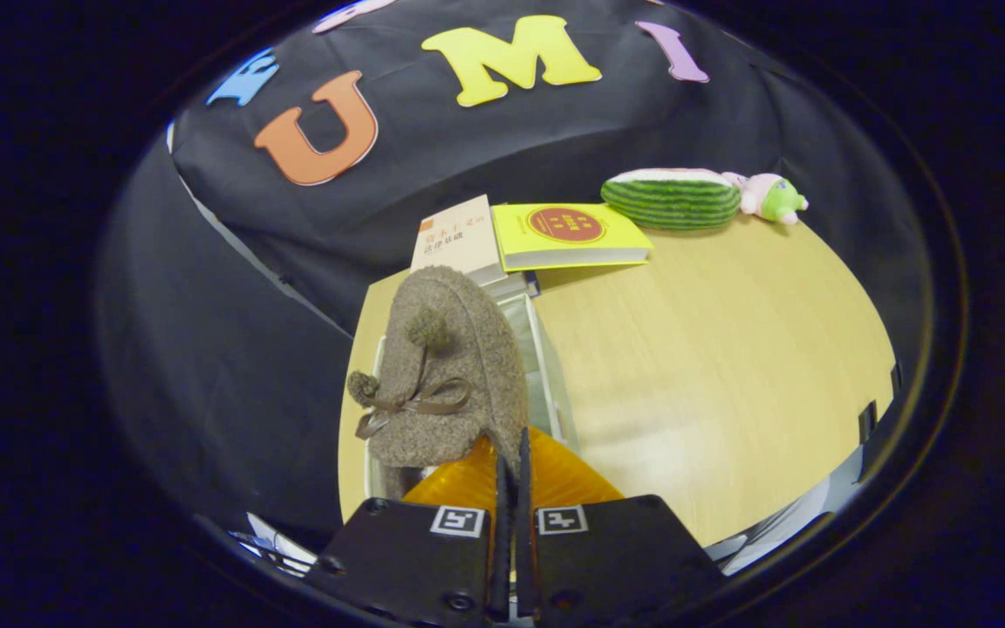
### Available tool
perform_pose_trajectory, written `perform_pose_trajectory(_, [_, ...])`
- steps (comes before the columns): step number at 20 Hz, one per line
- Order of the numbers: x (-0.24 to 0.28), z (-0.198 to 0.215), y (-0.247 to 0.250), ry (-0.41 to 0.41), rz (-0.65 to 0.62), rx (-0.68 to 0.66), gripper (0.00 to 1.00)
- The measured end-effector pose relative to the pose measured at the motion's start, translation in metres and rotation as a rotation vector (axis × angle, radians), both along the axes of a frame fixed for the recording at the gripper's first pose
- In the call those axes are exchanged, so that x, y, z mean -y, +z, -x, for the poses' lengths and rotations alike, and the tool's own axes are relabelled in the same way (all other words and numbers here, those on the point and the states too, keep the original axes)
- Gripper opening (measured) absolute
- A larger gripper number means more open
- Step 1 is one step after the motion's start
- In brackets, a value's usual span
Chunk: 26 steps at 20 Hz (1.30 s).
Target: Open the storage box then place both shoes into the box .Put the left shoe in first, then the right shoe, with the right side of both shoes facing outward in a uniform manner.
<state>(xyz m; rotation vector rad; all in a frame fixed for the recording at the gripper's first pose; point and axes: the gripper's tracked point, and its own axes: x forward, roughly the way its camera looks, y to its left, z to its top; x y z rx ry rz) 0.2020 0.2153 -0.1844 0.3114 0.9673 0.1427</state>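
Jaws squeezed nearly shut on fuzzy shoe's (450, 375) heel edge (toe up), carrying it over box (546, 366) to drop in.

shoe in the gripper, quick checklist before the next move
1. Grip: the gripper has its fingers nearly closed on the rim of the brown fuzzy shoe - ok.
2. Shoe over the storage box: the white box wall shows just behind the shoe - ok.
3. Box open: cannot tell, the shoe hides it.
4. Which shoe, left or right: cannot tell.
5. Right side facing outward: cannot tell.
6. Books sit just beyond the box, close to its far end - not ok, mind them.
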Motion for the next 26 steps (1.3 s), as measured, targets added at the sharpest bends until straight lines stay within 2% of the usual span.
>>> perform_pose_trajectory(4, [0.007, -0.006, -0.01, -0.029, 0.03, 0.053, 0.12])
perform_pose_trajectory(6, [0.006, -0.006, -0.016, -0.018, -0.003, 0.077, 0.18])
perform_pose_trajectory(8, [0.001, -0.005, -0.005, -0.004, -0.068, 0.128, 0.39])
perform_pose_trajectory(11, [0.037, -0.003, 0.021, -0.004, 0.056, 0.244, 1.0])
perform_pose_trajectory(15, [0.069, 0.0, 0.091, 0.003, 0.183, 0.486, 1.0])
perform_pose_trajectory(18, [0.083, 0.018, 0.133, 0.018, 0.208, 0.621, 1.0])
perform_pose_trajectory(19, [0.088, 0.023, 0.142, 0.027, 0.216, 0.651, 1.0])
perform_pose_trajectory(22, [0.12, 0.039, 0.164, -0.029, 0.252, 0.704, 1.0])
perform_pose_trajectory(26, [0.14, 0.064, 0.189, -0.018, 0.29, 0.776, 1.0])
